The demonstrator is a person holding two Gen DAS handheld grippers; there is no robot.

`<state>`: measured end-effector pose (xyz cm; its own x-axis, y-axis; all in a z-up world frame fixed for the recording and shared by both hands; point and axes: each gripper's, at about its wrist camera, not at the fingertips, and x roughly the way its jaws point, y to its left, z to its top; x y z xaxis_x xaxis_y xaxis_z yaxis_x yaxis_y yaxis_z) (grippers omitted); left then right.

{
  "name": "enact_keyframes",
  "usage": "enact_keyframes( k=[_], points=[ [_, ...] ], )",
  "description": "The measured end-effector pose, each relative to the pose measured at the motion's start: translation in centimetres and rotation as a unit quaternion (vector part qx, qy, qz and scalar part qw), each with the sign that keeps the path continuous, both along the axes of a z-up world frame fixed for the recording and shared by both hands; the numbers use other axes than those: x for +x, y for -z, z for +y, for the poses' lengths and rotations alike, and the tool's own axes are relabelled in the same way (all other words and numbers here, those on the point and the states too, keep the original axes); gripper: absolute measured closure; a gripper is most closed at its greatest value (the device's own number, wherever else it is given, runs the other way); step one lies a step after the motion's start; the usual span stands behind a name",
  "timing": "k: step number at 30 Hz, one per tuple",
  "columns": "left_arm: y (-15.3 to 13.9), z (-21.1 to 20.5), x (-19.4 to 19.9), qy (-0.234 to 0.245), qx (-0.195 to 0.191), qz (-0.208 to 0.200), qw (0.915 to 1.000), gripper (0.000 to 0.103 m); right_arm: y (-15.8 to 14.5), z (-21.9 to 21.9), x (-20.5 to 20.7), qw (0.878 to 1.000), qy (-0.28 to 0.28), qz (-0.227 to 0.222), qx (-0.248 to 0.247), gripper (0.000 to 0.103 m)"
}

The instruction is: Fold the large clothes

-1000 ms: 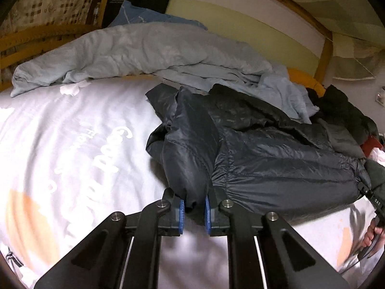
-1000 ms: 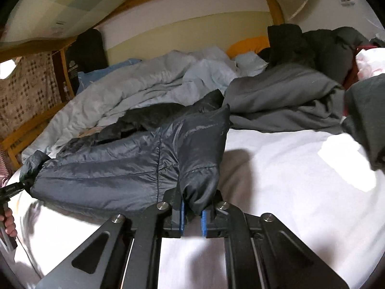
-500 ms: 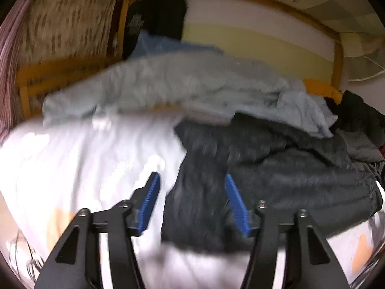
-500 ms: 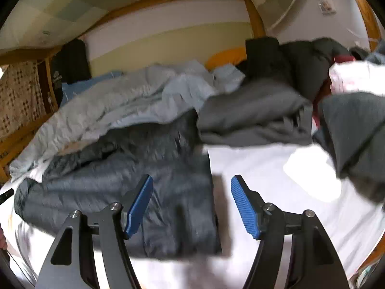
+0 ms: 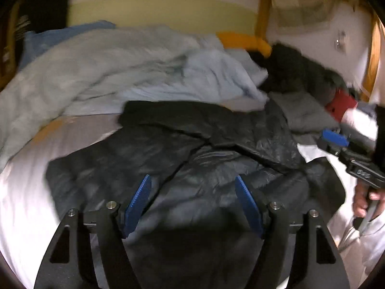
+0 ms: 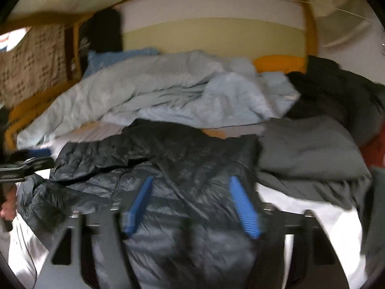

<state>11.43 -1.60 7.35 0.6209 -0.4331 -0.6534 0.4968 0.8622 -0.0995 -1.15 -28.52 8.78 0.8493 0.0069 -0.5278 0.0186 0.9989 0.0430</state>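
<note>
The dark puffer jacket (image 5: 197, 159) is spread on the white bed sheet (image 5: 21, 192), near the pale blue duvet (image 5: 125, 67); a grey garment (image 6: 310, 149) lies at its right. The left tongs (image 5: 192, 202) are held above it, empty and opening; the right tongs (image 6: 192, 204) are likewise empty, jaws apart but closing.

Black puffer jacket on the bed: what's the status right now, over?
Left gripper opening, right gripper closing, nothing clamped. Black puffer jacket lying loose on white sheet. Grey garment and blue duvet crowd its edges.
</note>
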Motion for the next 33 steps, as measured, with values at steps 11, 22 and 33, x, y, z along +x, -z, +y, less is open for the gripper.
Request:
enact_keyframes(
  k=[11,22,33],
  points=[
    [7.3,-10.3,13.2,0.003,0.13,0.094,0.9871,0.035,3.4,-1.5,5.1,0.998,-0.008,0.053,0.022,0.053],
    [5.5,-9.8,9.5,0.037,0.101,0.047,0.9931,0.102,3.9,-2.0,7.0,0.997,-0.025,0.078,-0.016,0.053],
    [6.7,-10.1,2.9,0.161,0.053,0.157,0.9729,0.102,8.3,0.8,11.3,0.981,-0.051,0.179,-0.044,0.045]
  ],
)
